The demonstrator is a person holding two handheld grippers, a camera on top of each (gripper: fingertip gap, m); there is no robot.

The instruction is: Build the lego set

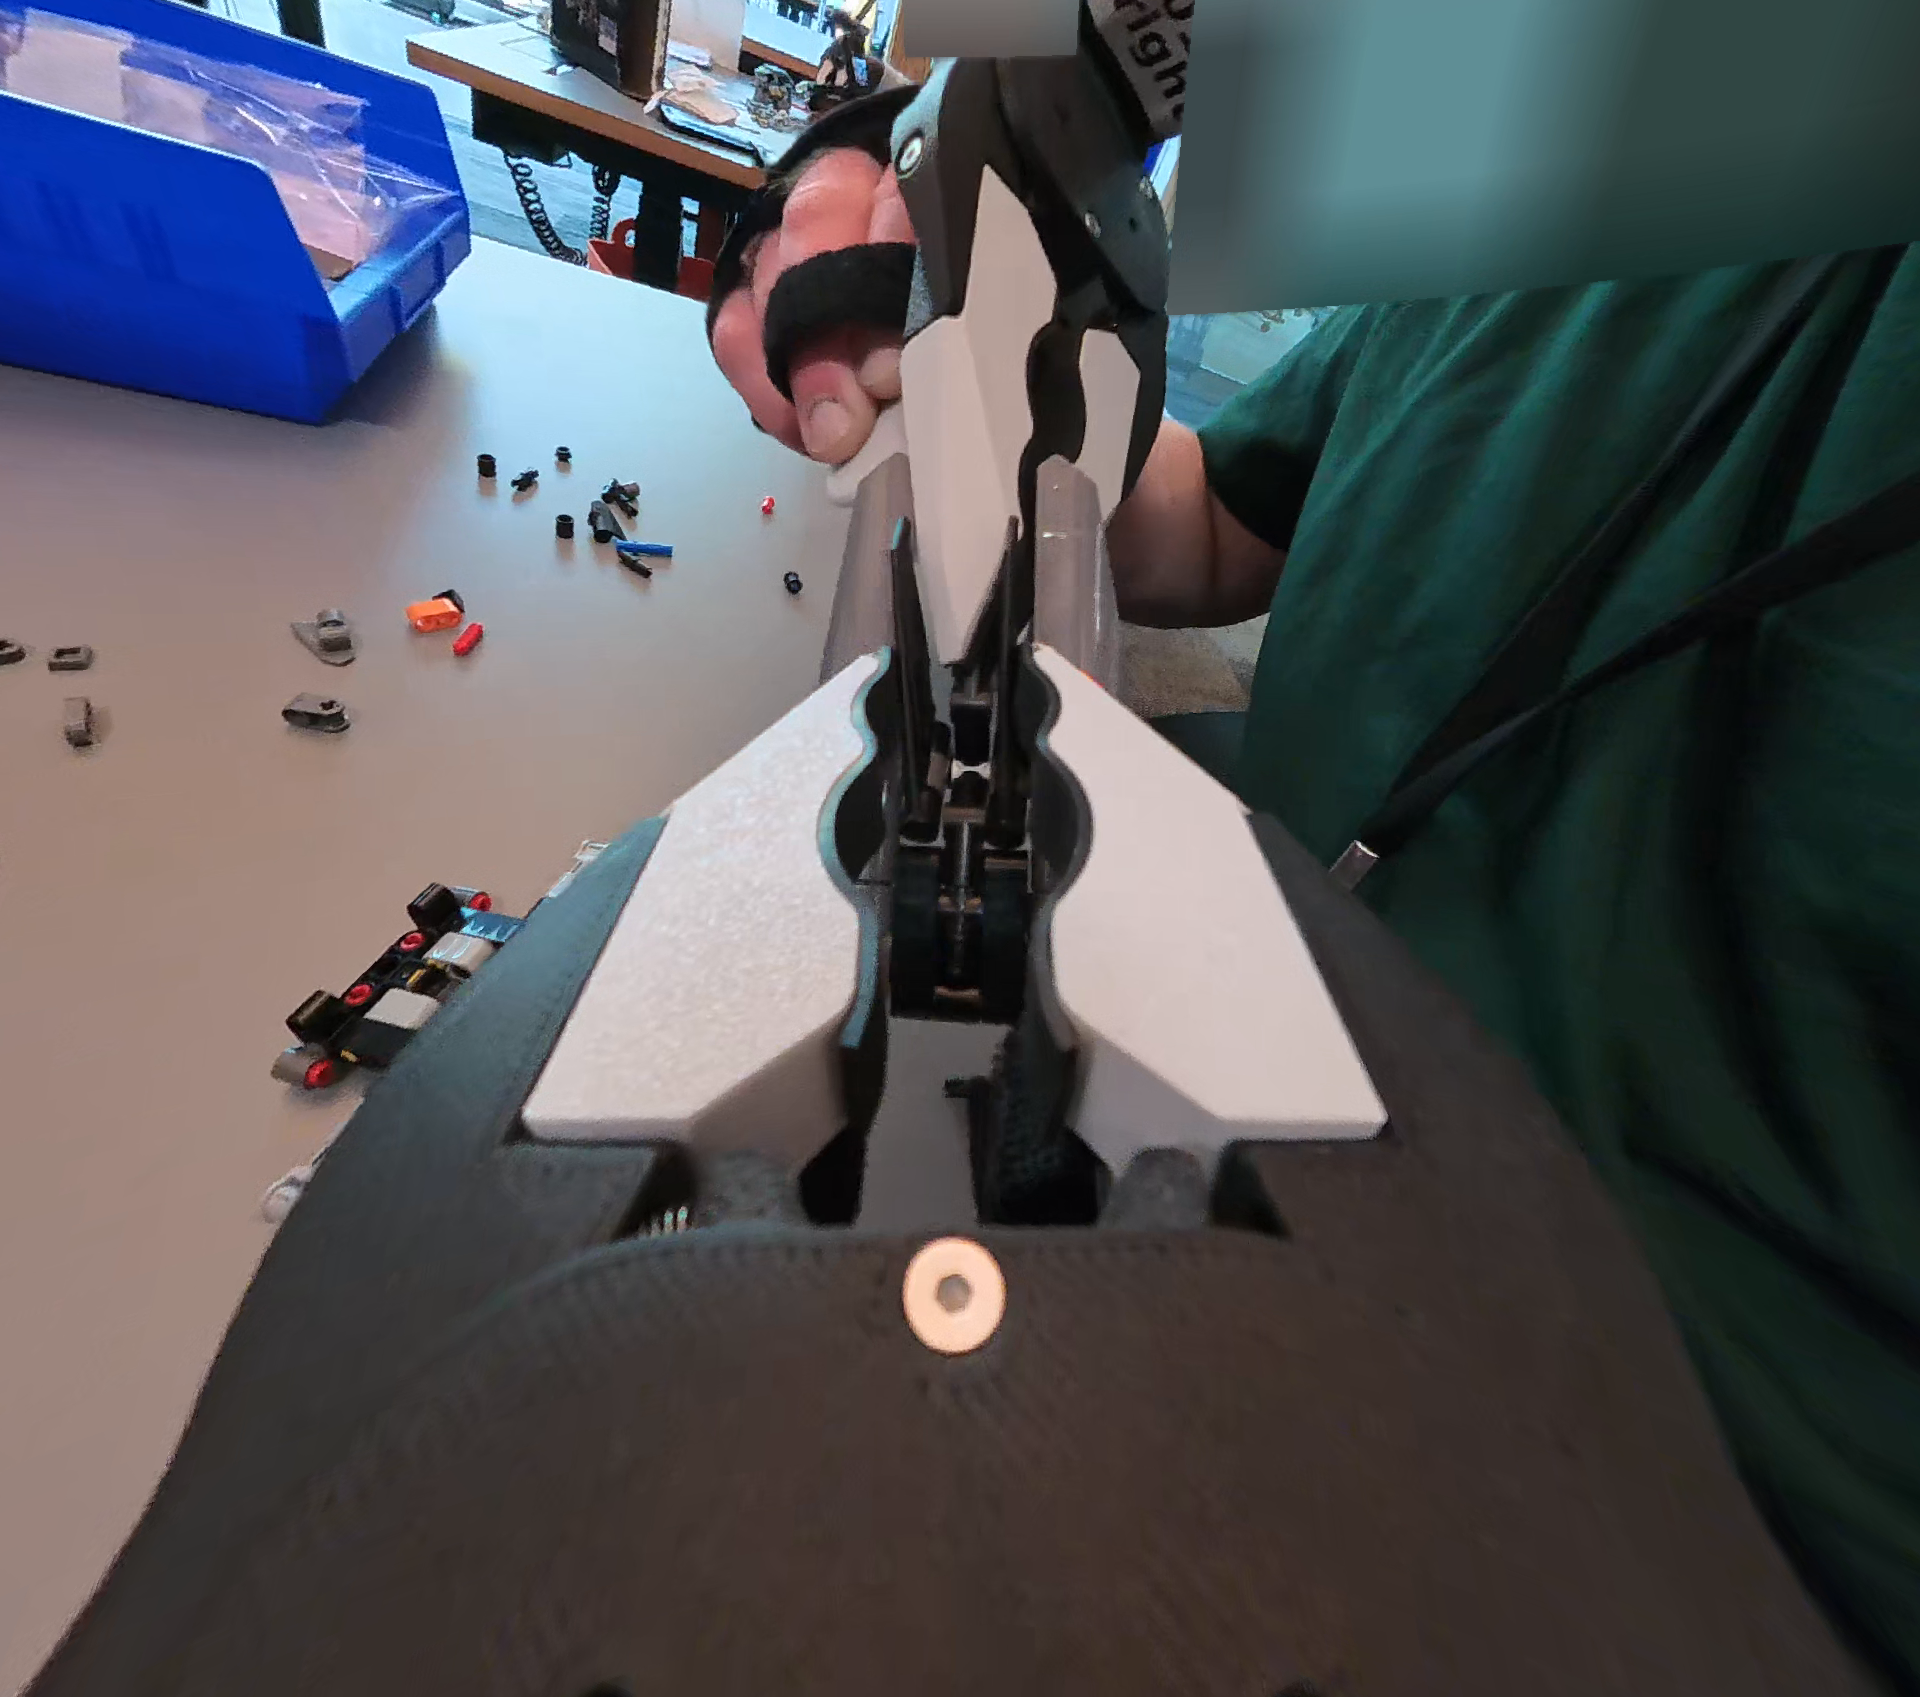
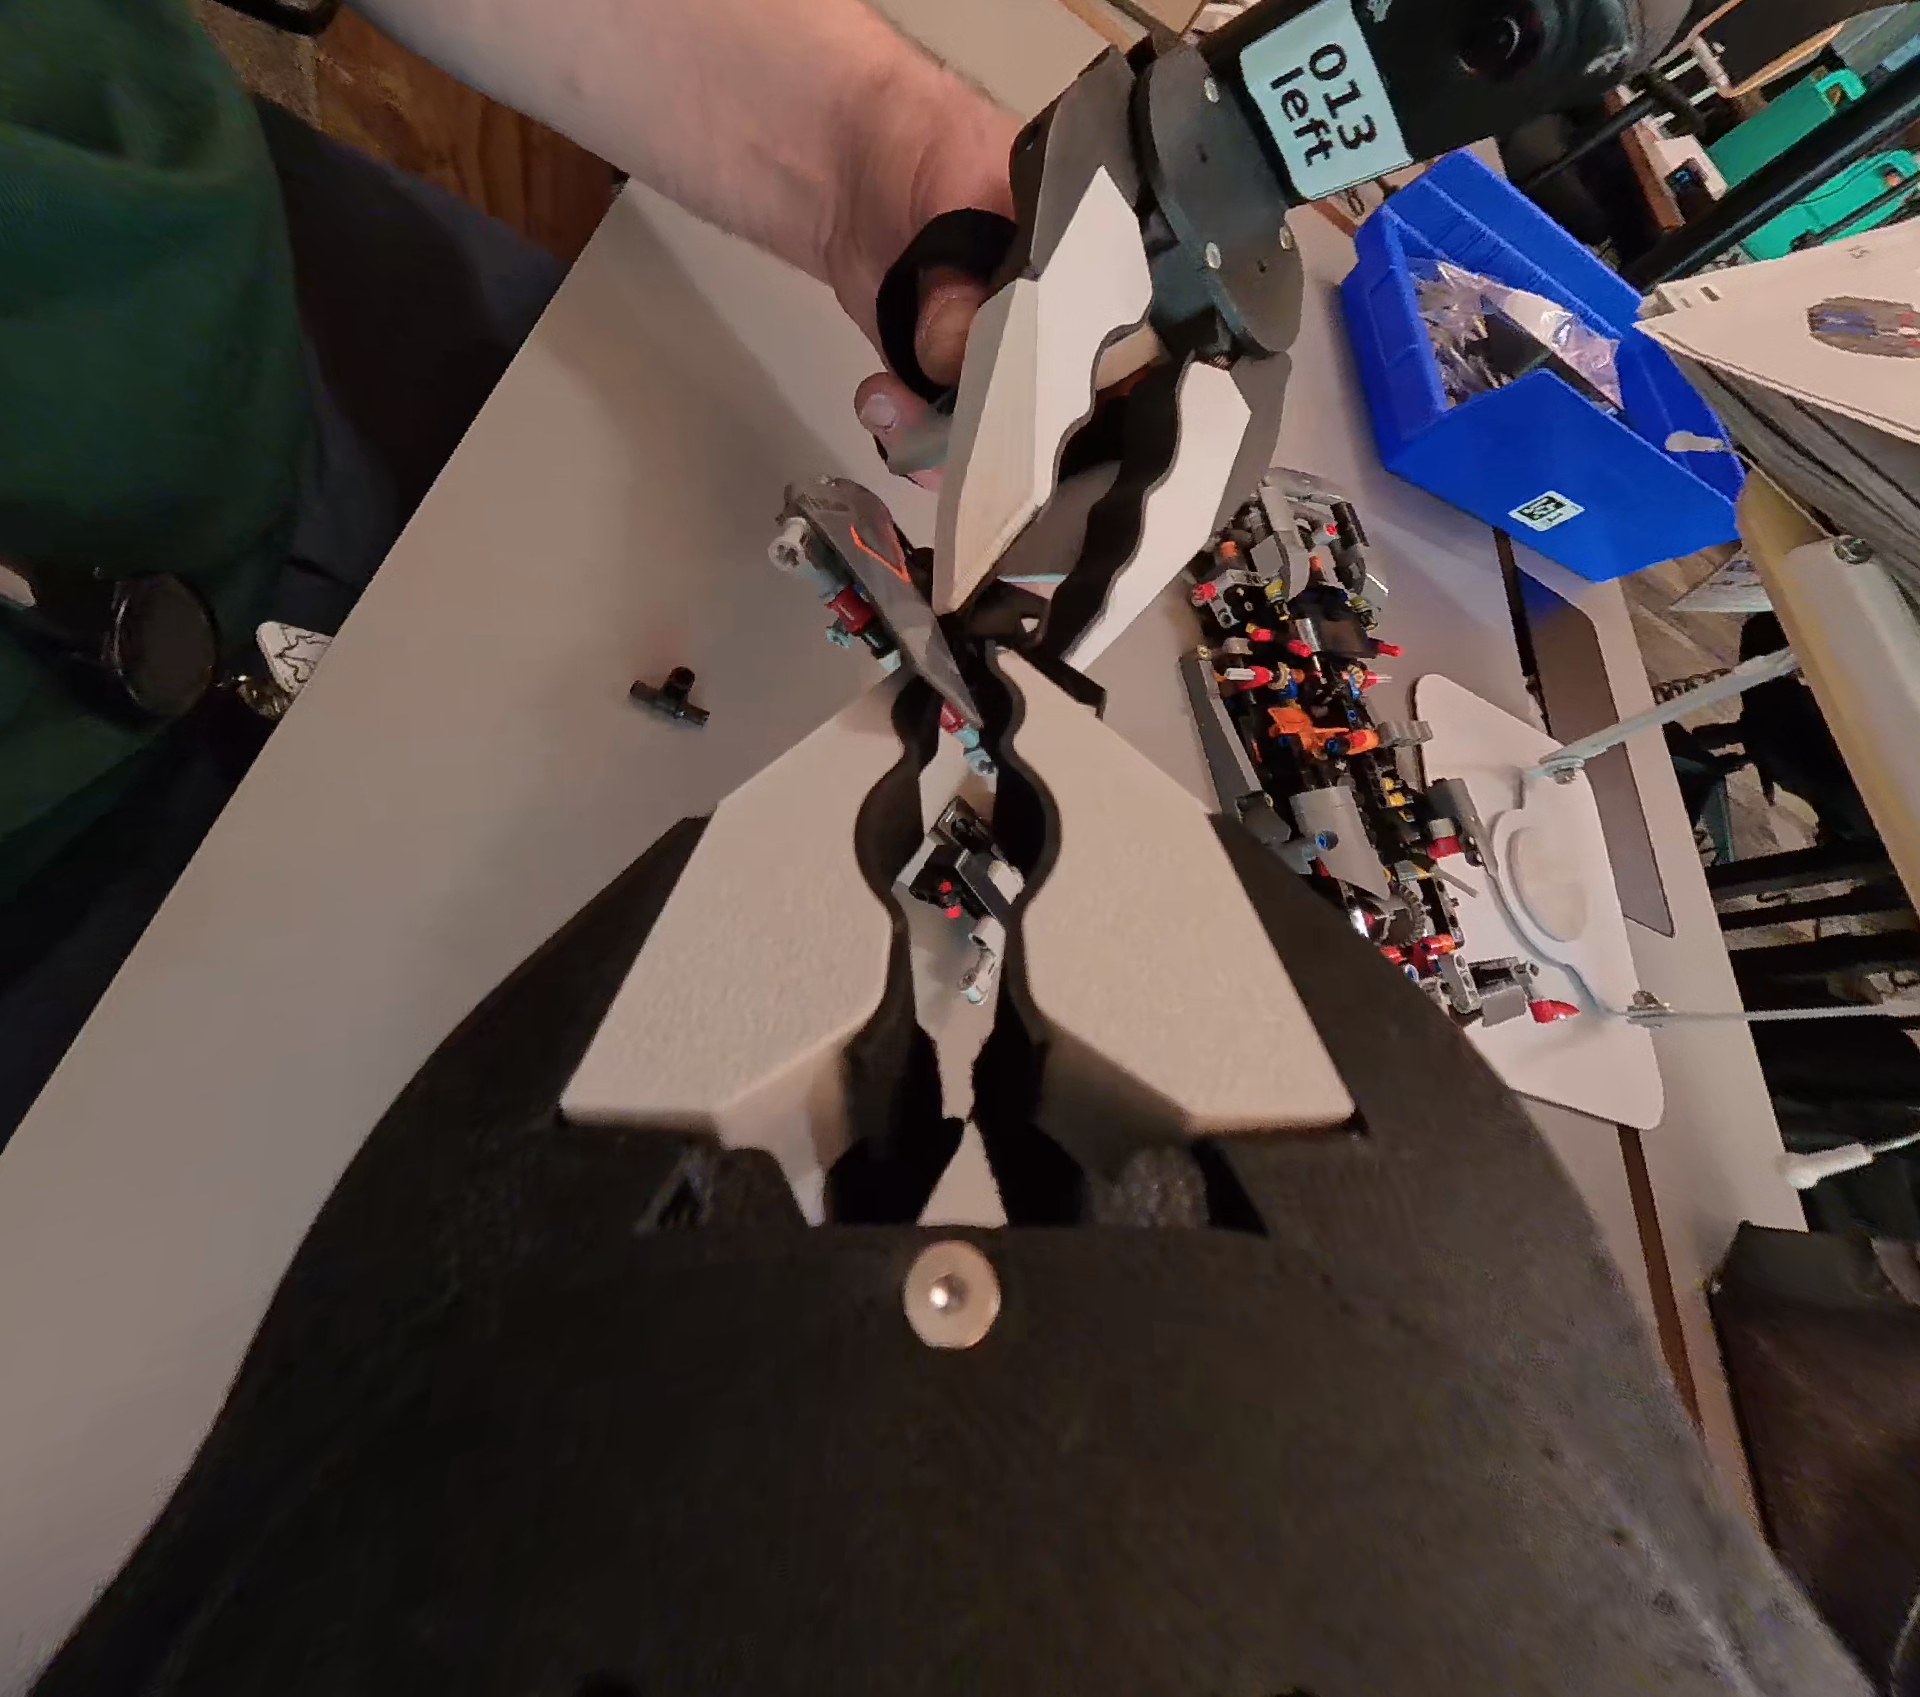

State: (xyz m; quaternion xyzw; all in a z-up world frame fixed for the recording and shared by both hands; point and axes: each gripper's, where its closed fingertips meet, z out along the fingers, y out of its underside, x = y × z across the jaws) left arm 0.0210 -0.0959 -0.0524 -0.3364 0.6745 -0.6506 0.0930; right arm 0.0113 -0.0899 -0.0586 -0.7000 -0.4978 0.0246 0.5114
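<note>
My two grippers meet tip to tip above the grey table (image 1: 623, 359). My left gripper (image 1: 956, 681) is shut on a black lego subassembly (image 1: 951, 878) with small wheel-like parts, held deep between its fingers. My right gripper (image 2: 987, 681) comes down onto it from above in the left wrist view (image 1: 961, 639). It is shut on a grey panel piece (image 2: 862, 577) with red and light blue pins. The left gripper (image 2: 987, 608) touches that piece's black end. How the two parts join is hidden by the fingers.
A large half-built lego car chassis (image 2: 1309, 712) lies to the right, beside a white triangular plate (image 2: 1558, 920). A blue bin (image 1: 208, 224) holds plastic bags. Loose small pieces (image 1: 603, 515), a small black-and-grey subassembly (image 1: 384, 993) and a black pin (image 2: 670, 697) lie on the table. A person's arms are close. My two grippers' fingertips are within a few centimetres of each other.
</note>
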